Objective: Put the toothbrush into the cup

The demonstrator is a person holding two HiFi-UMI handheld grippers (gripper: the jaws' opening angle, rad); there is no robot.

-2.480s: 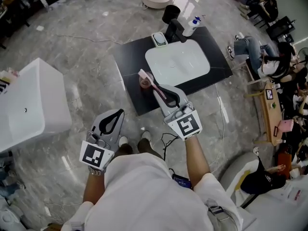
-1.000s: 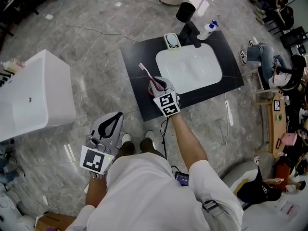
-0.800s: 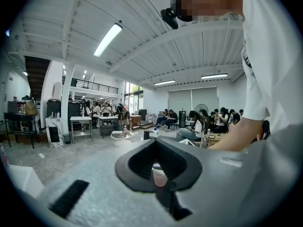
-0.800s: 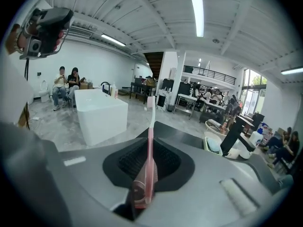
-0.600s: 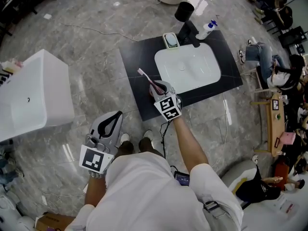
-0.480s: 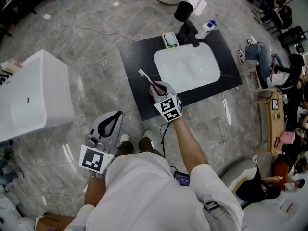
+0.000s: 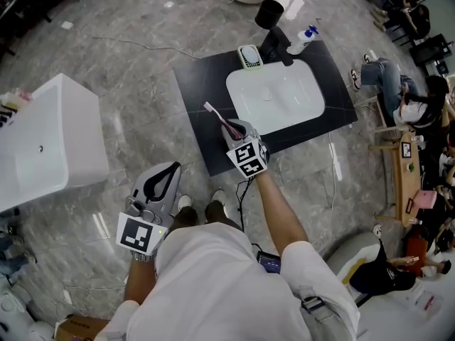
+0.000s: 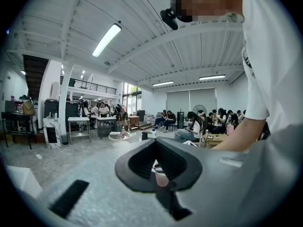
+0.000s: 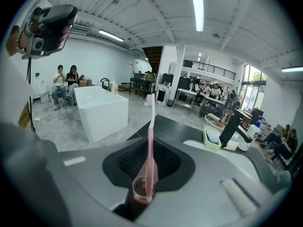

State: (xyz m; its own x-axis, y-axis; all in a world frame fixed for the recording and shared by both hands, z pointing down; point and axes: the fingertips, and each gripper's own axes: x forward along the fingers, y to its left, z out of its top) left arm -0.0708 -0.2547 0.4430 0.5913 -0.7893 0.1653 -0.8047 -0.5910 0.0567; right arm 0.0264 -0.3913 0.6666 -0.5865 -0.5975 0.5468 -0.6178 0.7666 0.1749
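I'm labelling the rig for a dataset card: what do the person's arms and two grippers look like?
Both the left gripper and right gripper have pale grey bodies with black-lined jaws curving into a loop. Each carries a white cube with a black square marker. The arms are bare below the short sleeves of a white T-shirt.

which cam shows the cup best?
Right gripper view: the cup is seen close between the jaws, rim visible, toothbrush standing in it. Head view: the right gripper mostly covers it. Left gripper view: small, distant, pink.
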